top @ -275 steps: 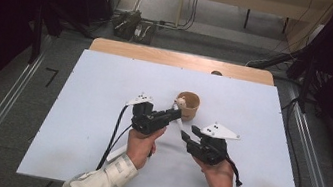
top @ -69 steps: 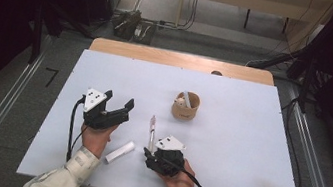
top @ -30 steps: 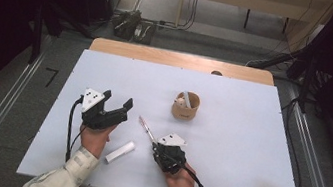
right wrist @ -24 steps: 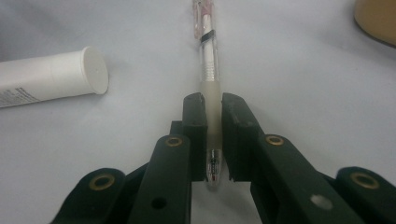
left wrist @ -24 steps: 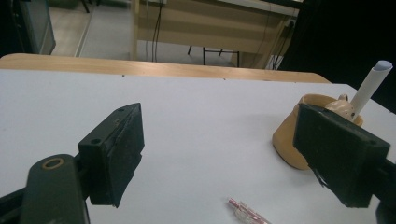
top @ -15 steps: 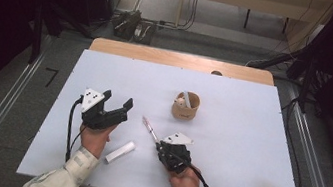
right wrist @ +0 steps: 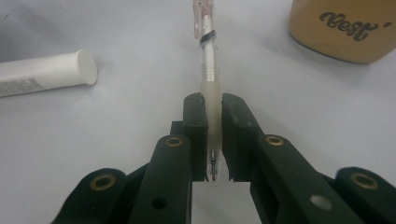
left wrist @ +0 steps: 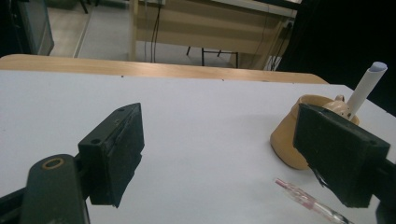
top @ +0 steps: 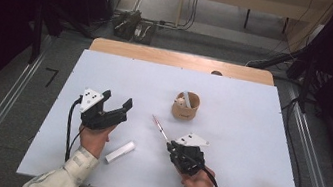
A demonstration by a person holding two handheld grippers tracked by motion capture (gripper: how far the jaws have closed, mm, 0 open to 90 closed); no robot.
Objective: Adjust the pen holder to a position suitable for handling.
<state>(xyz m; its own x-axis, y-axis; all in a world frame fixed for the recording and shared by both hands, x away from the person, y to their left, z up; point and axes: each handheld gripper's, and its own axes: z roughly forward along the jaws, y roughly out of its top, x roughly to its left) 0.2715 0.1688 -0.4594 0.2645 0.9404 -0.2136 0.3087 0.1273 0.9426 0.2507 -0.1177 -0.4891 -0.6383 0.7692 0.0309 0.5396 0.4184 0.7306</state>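
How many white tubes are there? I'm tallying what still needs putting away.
2. One white tube lies flat on the table near the left gripper; the other tube stands tilted in the tan cup. More could be hidden inside.

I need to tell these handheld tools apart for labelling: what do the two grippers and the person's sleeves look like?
Both are black two-jaw tools with a pale grey three-cornered plate on top. The left gripper trails a black cable, as does the right gripper. Brass-coloured rings mark the jaw arms. The sleeves are light beige with buttoned cuffs.
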